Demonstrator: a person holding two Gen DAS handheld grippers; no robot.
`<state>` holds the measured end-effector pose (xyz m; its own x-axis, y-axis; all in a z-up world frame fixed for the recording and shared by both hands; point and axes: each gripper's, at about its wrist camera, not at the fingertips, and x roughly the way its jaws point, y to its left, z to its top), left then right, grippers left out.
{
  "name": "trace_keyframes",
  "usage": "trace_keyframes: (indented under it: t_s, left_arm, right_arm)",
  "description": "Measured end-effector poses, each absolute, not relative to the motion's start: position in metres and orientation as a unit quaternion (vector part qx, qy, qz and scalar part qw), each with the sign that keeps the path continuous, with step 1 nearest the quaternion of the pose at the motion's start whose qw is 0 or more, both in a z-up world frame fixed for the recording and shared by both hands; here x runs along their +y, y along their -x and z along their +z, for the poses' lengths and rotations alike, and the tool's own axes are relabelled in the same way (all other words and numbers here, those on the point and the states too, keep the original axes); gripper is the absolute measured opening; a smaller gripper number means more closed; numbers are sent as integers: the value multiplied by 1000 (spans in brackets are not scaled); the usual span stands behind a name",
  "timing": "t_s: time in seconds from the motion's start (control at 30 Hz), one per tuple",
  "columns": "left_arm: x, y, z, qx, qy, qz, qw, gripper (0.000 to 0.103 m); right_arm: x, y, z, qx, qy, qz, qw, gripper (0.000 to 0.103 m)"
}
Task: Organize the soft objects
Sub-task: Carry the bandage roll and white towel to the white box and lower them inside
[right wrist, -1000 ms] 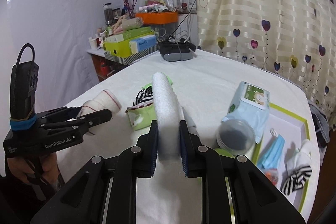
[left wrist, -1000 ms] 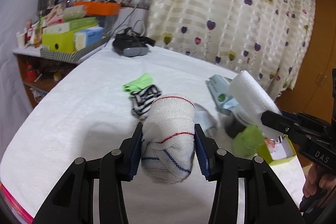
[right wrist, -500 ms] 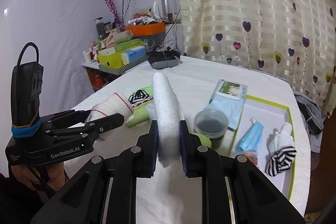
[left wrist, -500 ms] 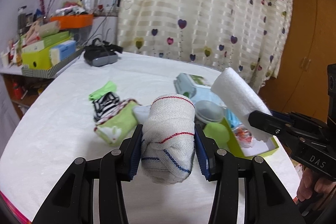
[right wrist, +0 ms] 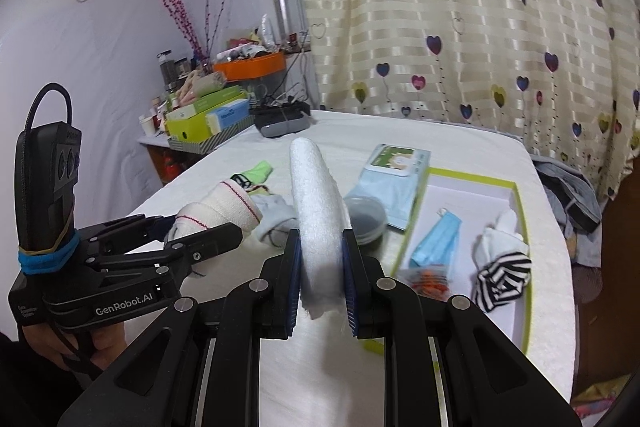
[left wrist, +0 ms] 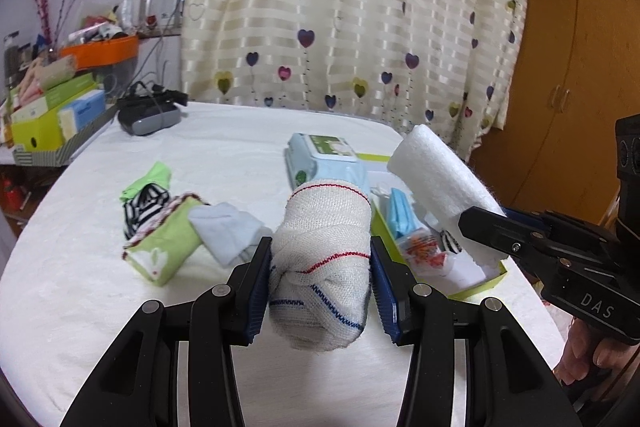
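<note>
Left gripper (left wrist: 320, 287): jaws clamped on a rolled white sock (left wrist: 322, 259) with red and blue stripes, held clear above the counter (left wrist: 80, 287). Right gripper (right wrist: 320, 287): jaws pressed close on a white foam roll (right wrist: 316, 211), which stands up and forward from the pads, also off the surface.

Ahead and to the right lies the green-edged tray (right wrist: 516, 227), already holding a blue face mask (right wrist: 436, 239), a striped sock bundle (right wrist: 500, 267) and a small packet. Loose items sit on the counter to the left: a green pouch (left wrist: 164, 247), a pale blue cloth (left wrist: 228, 231), a wipes pack (left wrist: 324, 163).

Assessment: transport step, both loads bound for the tray. Next move calls for positioning each load over bare tray floor, lowering, then parting the jaws.
</note>
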<state>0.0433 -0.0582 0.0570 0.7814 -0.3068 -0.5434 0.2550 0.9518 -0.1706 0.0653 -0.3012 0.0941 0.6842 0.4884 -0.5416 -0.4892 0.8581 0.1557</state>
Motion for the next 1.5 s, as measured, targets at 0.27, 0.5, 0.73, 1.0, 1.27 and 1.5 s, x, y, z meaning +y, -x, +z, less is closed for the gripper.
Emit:
trace_keyframes:
  t_s: [0.27, 0.5, 0.73, 1.0, 1.27, 1.5]
  left_arm:
    - [-88, -49, 56, 299, 37, -179, 937, 45]
    - [-115, -53, 51, 307, 27, -207, 929, 45]
    - [-136, -59, 41, 322, 17, -225, 920, 45]
    - [-161, -64, 29, 341, 6, -249, 907, 45]
    - [-184, -80, 15, 373, 1, -273, 887, 45]
    - [-200, -100, 2, 401, 0, -279, 872, 45]
  right_arm:
    - [-344, -70, 86, 305, -26, 219, 926, 20]
    - [-375, -75, 77, 319, -42, 184, 929, 20]
    - [-390, -81, 62, 344, -38, 157, 925, 20]
    - [-402, -87, 45, 375, -33, 130, 917, 20]
    - [-408, -100, 31, 405, -29, 110, 907, 20]
    - [-407, -118, 22, 418, -29, 113, 901, 20]
